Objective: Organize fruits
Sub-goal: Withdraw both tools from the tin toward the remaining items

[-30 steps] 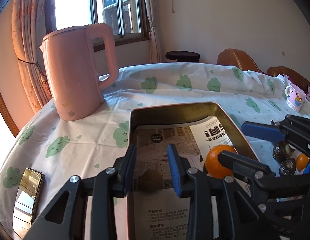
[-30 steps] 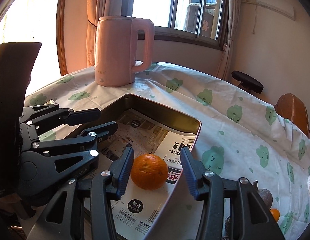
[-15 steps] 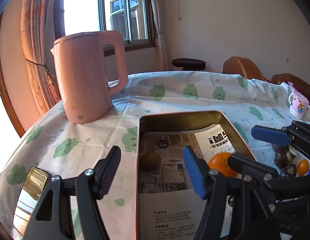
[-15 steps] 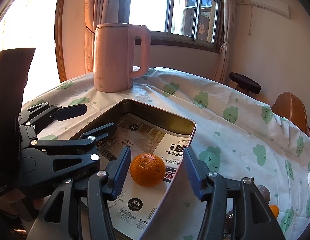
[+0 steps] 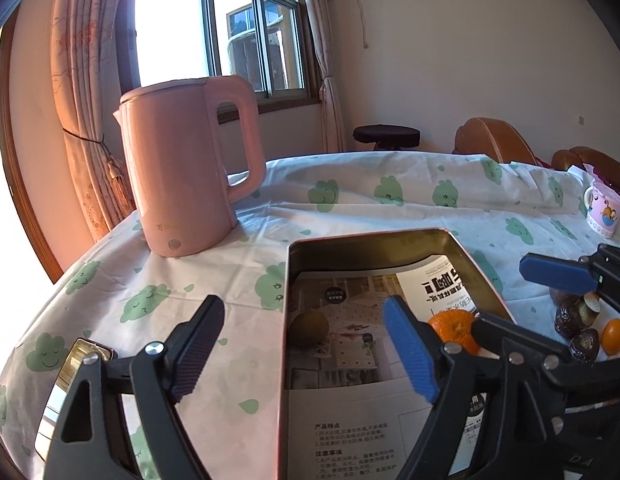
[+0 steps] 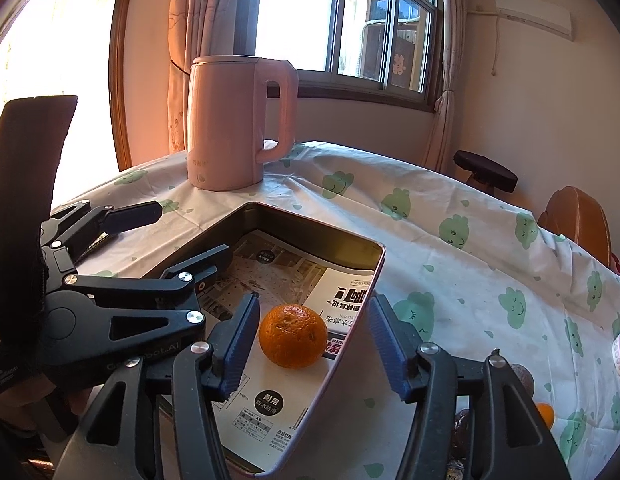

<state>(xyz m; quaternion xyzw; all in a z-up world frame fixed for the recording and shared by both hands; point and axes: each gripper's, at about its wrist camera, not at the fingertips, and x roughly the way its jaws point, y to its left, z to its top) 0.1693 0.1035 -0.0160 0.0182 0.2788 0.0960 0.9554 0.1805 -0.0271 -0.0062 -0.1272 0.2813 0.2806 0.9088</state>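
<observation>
**Two fruits set down in the paper-lined tin**

The rectangular gold-walled metal tin [image 5: 373, 246] is seen with its long axis running away from both cameras. On its printed paper lining a round, dimpled orange [image 6: 292, 335] rests near the right wall, and a dull brown-green kiwi [image 5: 309, 329] lies by the left wall — well apart. The left gripper [image 5: 306, 350] is opening wide, nothing pressed by its pads. The right gripper [image 6: 310, 340] is opening too; the orange sits between its jaws, untouched. A pink electric kettle [image 5: 182, 168] stands beyond on the cloud-patterned tablecloth [image 5: 349, 204]; small dark fruits [image 5: 577, 332] lie outside the tin, right.
</observation>
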